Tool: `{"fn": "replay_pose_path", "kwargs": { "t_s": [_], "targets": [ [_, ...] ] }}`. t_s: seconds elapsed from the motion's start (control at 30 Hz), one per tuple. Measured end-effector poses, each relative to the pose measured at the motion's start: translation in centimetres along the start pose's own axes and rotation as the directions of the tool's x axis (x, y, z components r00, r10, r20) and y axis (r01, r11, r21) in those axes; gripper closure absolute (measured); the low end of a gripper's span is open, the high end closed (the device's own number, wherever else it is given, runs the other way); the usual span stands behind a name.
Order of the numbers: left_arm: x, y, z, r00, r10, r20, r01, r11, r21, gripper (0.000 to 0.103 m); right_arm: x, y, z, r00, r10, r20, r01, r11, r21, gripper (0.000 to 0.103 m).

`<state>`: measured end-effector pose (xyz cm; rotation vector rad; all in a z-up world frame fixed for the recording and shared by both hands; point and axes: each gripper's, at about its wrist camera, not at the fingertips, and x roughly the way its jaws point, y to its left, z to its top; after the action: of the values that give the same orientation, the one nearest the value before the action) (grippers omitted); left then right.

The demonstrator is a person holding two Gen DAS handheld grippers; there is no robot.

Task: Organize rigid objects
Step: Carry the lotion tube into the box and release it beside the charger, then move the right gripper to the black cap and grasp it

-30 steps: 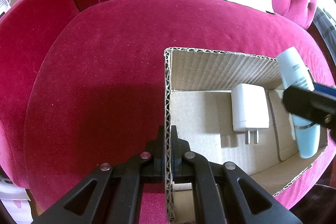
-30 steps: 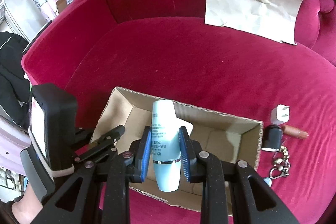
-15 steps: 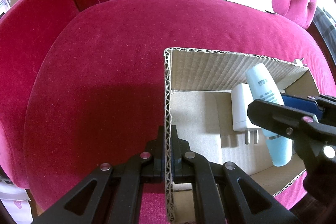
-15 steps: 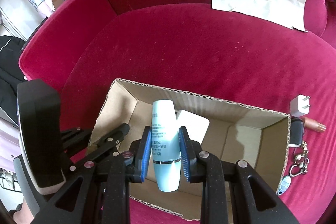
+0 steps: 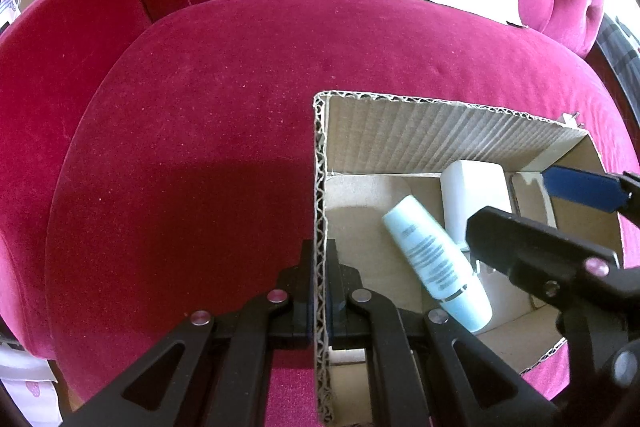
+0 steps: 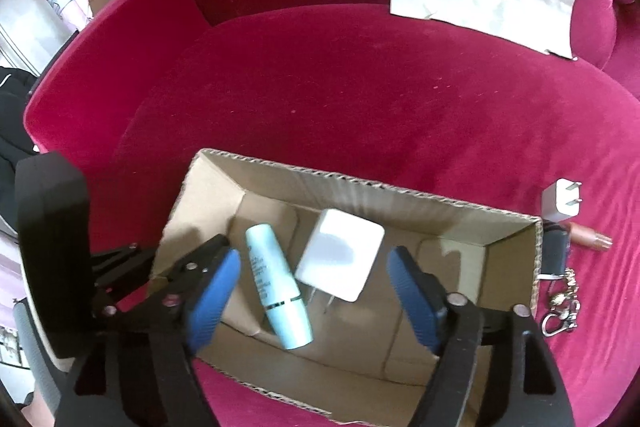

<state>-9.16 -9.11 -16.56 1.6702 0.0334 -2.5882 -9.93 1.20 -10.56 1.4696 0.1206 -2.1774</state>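
**Bottle in the box, right jaws wide**

My left gripper [image 5: 319, 291] is clenched on the box [image 5: 320, 187], pinching its raw corrugated side wall between the two black fingers. The cardboard is ribbed inside and sits on plush crimson velvet, the sofa [image 6: 360, 87].

Moving right, the bottle [image 6: 278, 287], a smooth pale-blue cylinder with a thin dark band near its wider end, lies on the box floor. It is just beside the charger [image 6: 340, 255], a glossy white rounded block with two metal prongs; I cannot tell if they touch.

My right gripper [image 6: 314, 291] is released, its blue ridged pads spread wide. The bottle lies between them, nearer the left pad, free of both.

Past the box's right wall lie a small plug [image 6: 562, 205], a coppery tube [image 6: 590, 237] and keys [image 6: 560, 303].
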Motion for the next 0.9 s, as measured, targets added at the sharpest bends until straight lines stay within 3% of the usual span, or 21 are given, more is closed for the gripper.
{"fn": "replay_pose_path", "kwargs": {
  "t_s": [0.2, 0.7, 0.9],
  "targets": [
    [0.0, 0.0, -0.1, 1.000, 0.002, -0.002, -0.002, 1.000, 0.002, 0.099, -0.4, -0.7, 0.0, 0.999, -0.032, 0.011, 0.032, 0.999, -0.012, 0.000],
    [-0.3, 0.1, -0.2, 1.000, 0.006, -0.002, -0.006, 1.000, 0.003, 0.099, -3.6, -1.7, 0.1, 0.996, -0.022, 0.088, 0.025, 0.999, -0.036, 0.000],
    [-0.4, 0.5, -0.1, 1.000, 0.007, -0.003, -0.007, 1.000, 0.003, 0.099, -4.9, -3.5, 0.3, 0.990, -0.056, 0.129, 0.059, 0.998, -0.022, 0.000]
  ]
}}
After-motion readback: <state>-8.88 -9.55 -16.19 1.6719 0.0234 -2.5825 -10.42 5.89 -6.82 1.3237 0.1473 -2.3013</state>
